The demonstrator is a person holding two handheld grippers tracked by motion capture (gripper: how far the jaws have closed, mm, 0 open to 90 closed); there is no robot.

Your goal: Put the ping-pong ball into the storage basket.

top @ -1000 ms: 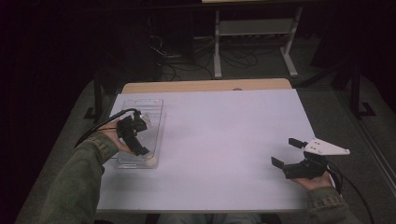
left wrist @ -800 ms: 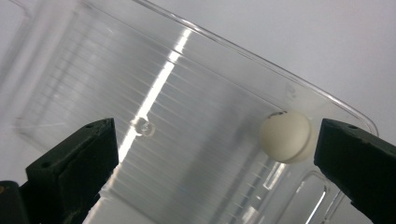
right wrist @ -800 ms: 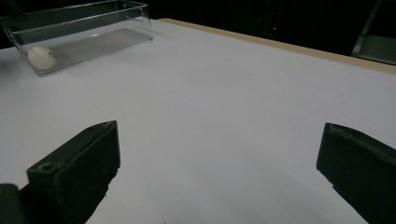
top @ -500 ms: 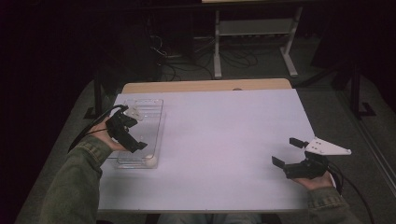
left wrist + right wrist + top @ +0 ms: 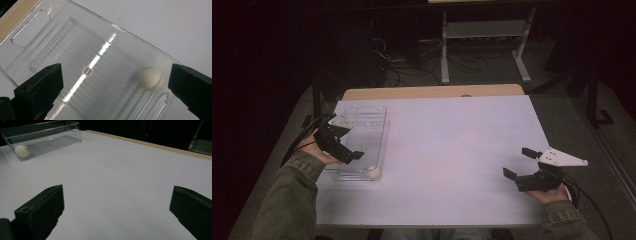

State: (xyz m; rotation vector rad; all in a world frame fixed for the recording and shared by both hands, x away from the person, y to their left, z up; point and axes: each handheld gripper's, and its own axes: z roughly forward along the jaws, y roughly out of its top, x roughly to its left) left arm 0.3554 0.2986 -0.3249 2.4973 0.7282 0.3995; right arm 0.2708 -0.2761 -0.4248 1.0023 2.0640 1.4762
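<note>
From the high view, my right gripper (image 5: 523,171) sits at the near right of the table (image 5: 452,150), jaws spread wide and holding nothing, in the same spot it was a second ago. The change is on the other side: my left gripper (image 5: 346,150) has pulled back toward 8 o'clock, off the middle of the clear tray (image 5: 379,131) and out over its left wall. Its jaws are wide apart and empty, and the white ball (image 5: 373,171) lies loose in the tray's near right corner, touching nothing but plastic. I judge the ball has just been dropped there, so the placing looks done and this is the retreat.

In the left gripper view the ball (image 5: 151,78) sits at about 3 o'clock, just inside the right-hand jaw but below it on the tray floor (image 5: 75,62), apart from both jaws. From the right gripper view, the ball (image 5: 22,150) is far off at 10 o'clock.
</note>
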